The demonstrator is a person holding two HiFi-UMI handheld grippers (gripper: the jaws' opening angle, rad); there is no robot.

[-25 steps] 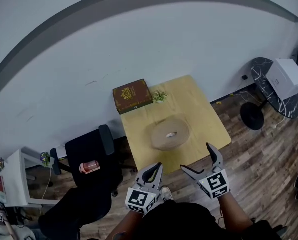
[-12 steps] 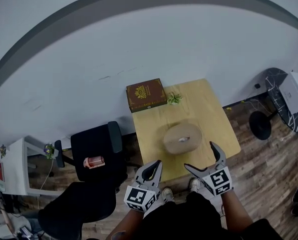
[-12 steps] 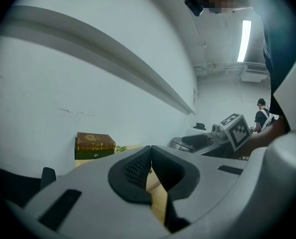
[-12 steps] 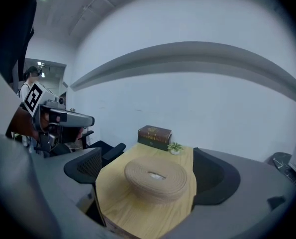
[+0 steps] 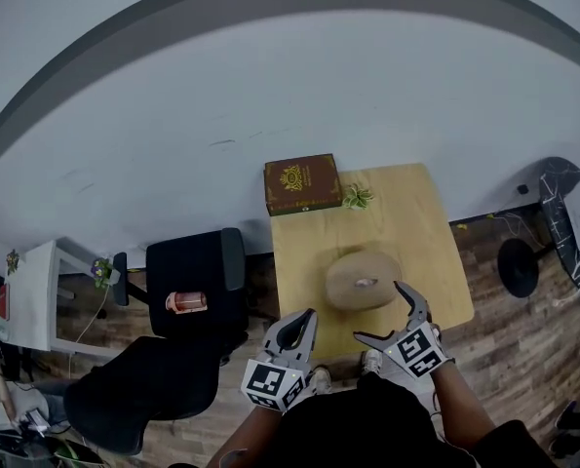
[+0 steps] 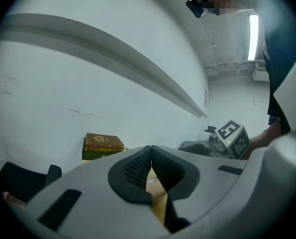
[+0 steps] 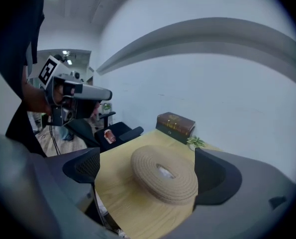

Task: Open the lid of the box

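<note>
Head view: the brown box [image 5: 302, 184] sits at the table's [image 5: 436, 222] far left corner by the wall, long side along it, well beyond both claws and past a round woven disc [image 5: 363, 281]. The left claw [image 5: 304, 320], straight in line with the box, is pinched together and empty. The right claw [image 5: 378, 312] gapes wide, holding nothing.

A small green plant [image 5: 357, 197] is sitting near the far edge of the pale wooden worktop [image 5: 309, 252]. Left of it, a black office chair [image 5: 194, 276] is carrying a pinkish container [image 5: 186, 302]. At right, a black round-based stand [image 5: 517, 266] is resting on the plank floor [image 5: 523, 344].
</note>
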